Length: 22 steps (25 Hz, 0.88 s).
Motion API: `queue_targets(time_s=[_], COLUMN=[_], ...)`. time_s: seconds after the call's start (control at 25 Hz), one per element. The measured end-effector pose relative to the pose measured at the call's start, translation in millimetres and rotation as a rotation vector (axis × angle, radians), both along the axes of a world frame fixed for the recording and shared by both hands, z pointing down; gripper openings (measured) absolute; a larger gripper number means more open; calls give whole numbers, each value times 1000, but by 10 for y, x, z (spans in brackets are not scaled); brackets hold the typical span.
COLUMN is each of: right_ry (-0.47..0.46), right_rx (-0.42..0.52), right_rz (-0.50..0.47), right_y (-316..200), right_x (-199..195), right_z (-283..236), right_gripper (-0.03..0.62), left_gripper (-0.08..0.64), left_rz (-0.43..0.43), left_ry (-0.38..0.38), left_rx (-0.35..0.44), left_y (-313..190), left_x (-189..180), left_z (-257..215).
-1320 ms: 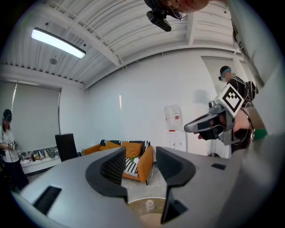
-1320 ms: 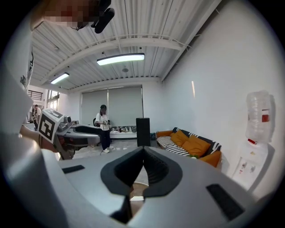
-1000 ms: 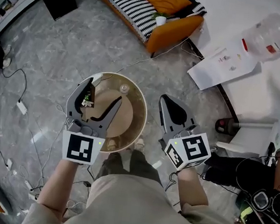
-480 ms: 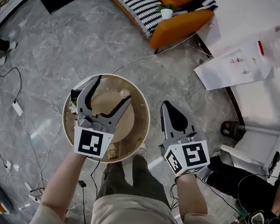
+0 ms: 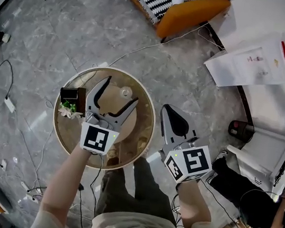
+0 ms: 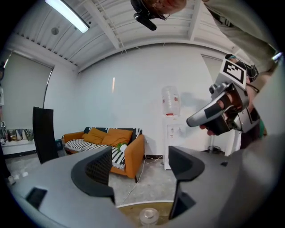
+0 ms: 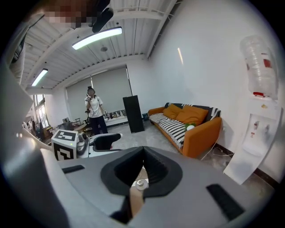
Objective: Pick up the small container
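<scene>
While the left gripper hangs over the round wooden table with a pale rim, the head view puts the small clear lidded container right at its jaw mouth. The right gripper is off the rim.

Left gripper view: jaws spread wide, container low and centred between them, untouched.

Right gripper view: jaws together, empty, container farther off.

Left looks nearer.
</scene>
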State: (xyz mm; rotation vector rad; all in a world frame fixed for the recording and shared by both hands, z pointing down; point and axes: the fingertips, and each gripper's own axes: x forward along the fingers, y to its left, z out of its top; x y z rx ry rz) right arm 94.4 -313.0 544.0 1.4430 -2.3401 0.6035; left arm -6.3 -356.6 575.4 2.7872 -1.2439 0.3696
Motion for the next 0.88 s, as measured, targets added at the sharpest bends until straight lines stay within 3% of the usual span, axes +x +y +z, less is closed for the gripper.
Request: queue_targets(time_s=[0.36, 0.88], right_ry=[-2, -10], right_rx=[-61, -132], right_rz=[12, 4], right_y=[-104, -64], right_x=[-27, -8], right_z=[924, 1923], right_gripper=[-5, -5], left_gripper=[368, 368], left_rz=[36, 35], left_ry=[-88, -137], left_rx=[-103, -239], left_y=[-106, -169], left_x=[111, 280], left_z=[1308, 2776])
